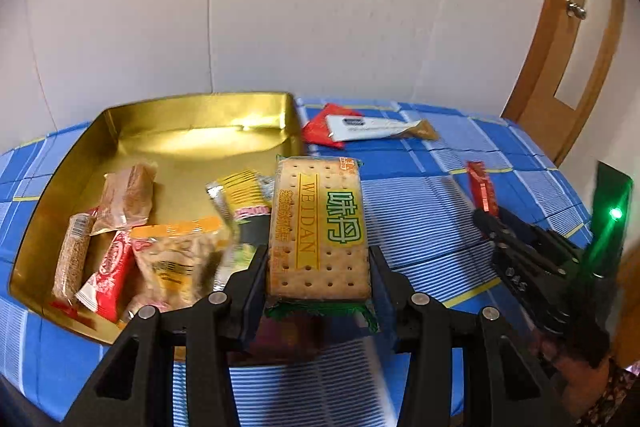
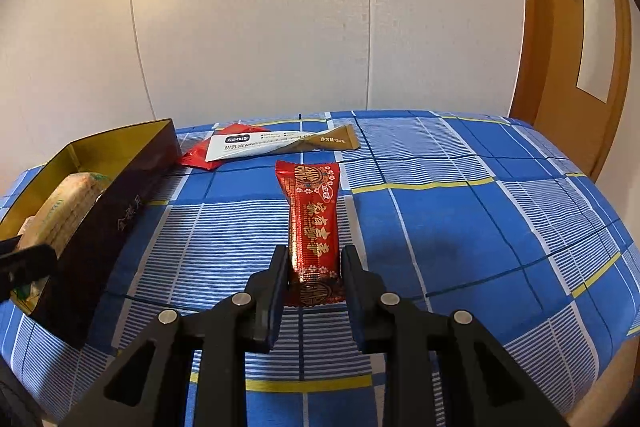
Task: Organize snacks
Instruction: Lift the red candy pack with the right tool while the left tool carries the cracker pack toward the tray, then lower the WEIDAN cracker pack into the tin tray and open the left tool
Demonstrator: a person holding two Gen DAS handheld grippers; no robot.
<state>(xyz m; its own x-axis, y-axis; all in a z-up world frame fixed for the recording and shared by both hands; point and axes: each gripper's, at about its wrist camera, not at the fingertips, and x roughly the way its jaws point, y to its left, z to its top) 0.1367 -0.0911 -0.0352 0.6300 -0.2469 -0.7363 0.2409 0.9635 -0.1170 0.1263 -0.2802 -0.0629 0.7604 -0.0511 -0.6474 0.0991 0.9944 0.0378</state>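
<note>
Left gripper (image 1: 318,267) was clamped on a cracker pack (image 1: 318,223), one pad on each long side near its lower end, the pack lifted and hanging over the near right corner of the gold tin (image 1: 192,115). Right gripper (image 2: 314,263) was clenched on a red candy bar (image 2: 314,223), held at its near end over the checked blue cloth (image 2: 460,227), near the middle of the bed.

Judgement: crackers were mid-carry toward the tin. To finish it well, clear the tin's right wall first, keep the pack level, lower it onto the bare gold floor at the far end, and let go only once it rests; crackers snap, so no extra squeeze and no dropping onto the pile.

Tin, from the left wrist view: near left corner crowded. A sesame bar (image 1: 74,255), a brown wrapped cake (image 1: 128,197), a red-and-white packet (image 1: 110,275), an orange-topped clear bag (image 1: 180,259) and a yellow-striped packet (image 1: 240,195), overlapping. Far half empty.

Outside the tin, by its far right corner: a white-and-tan sachet (image 2: 280,143) lying across a flat red packet (image 2: 204,157).
</note>
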